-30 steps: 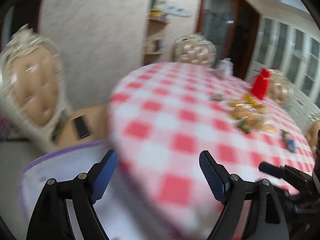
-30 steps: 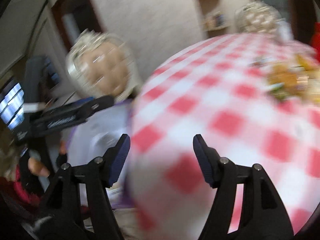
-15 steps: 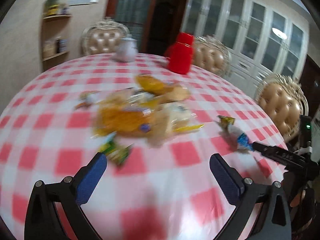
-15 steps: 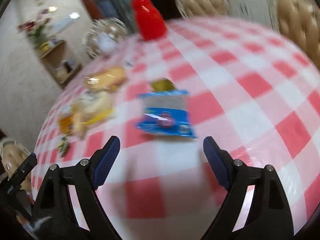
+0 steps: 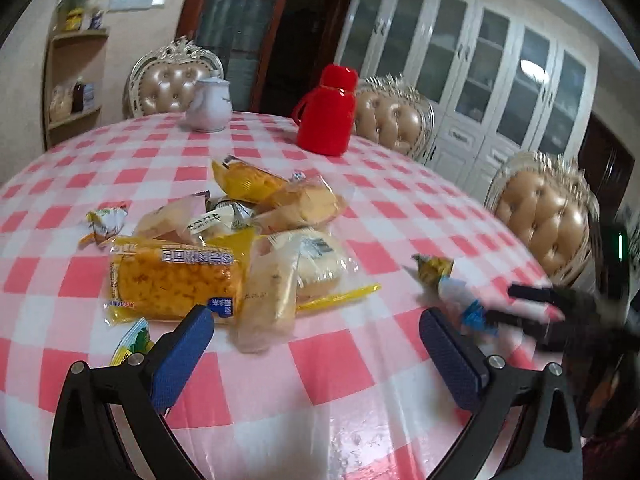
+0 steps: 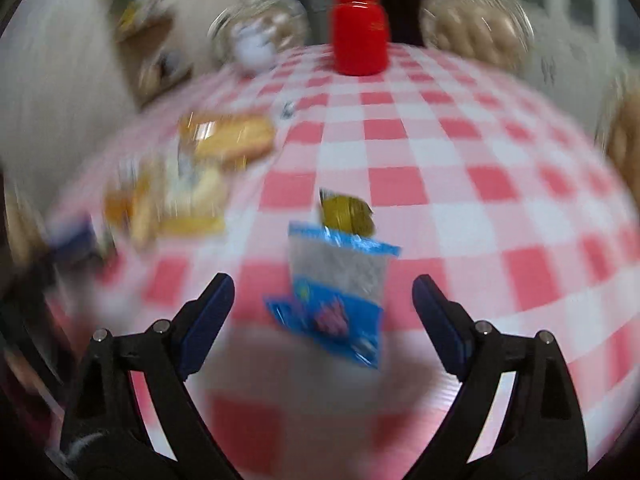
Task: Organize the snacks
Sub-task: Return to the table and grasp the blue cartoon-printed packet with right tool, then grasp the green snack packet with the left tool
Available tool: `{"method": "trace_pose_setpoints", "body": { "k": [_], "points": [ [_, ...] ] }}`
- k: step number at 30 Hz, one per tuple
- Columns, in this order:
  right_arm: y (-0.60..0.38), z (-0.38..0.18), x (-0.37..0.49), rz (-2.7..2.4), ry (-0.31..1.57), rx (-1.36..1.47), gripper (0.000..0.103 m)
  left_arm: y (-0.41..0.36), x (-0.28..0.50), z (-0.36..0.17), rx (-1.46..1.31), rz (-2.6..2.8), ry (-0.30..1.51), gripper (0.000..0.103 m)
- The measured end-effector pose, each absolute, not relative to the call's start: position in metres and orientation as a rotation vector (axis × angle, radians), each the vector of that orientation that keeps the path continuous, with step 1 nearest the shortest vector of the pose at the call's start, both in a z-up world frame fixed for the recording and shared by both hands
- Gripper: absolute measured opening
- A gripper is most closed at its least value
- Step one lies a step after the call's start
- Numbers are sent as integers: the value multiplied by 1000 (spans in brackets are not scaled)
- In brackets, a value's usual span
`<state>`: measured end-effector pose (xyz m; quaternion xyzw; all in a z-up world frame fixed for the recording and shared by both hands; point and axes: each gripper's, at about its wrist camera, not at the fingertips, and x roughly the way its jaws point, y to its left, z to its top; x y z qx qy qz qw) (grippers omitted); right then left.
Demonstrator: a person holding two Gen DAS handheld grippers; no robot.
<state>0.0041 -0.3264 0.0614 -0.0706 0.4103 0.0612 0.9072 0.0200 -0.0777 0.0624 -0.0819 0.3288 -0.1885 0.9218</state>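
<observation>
Plainly, nothing is sorted yet. The left gripper is hanging with its jaws spread wide and nothing between them, facing the heap of snacks on the checked tablecloth. Just ahead of its left finger, the big yellow packet is lying flat with its long axis running across the view, the printed band along its far edge. Beside it a pale bread packet is lying with its long axis running roughly from the gripper toward the heap.

The right gripper is opening its jaws; the blue packet is lying flat on the cloth between them, untouched as far as the blur allows, its long axis running away from the gripper, slightly tilted, toward a small green wrapper touching its far end.

No tray or box is showing, so by my reading all the sorting is left to do.
</observation>
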Motion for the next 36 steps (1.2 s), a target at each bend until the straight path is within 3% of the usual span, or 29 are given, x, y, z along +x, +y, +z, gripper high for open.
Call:
{"method": "trace_pose_setpoints", "body": {
  "k": [3,8,16,21,22,26,33,36],
  "points": [
    [-325,43,2,24,918,-318,93,-70,24,61,-211,-393,698,103],
    [-322,28,28,123,976,-367,93,-58,24,63,-286,-398,709,103],
    [-338,33,72,405,964,-247,93,-48,32,60,-315,-367,729,103],
    [-334,21,49,481,953,-247,95,-28,41,67,-318,-332,723,103],
    [-335,22,44,487,944,-242,93,-22,43,67,-331,-316,727,103],
    [-341,28,37,463,910,-173,65,-1,55,57,-401,-271,781,103],
    [-312,34,16,414,846,-205,60,-7,52,63,-213,-230,804,103],
    [-304,34,15,391,851,-196,60,17,53,53,-266,-177,880,103]
  ]
}}
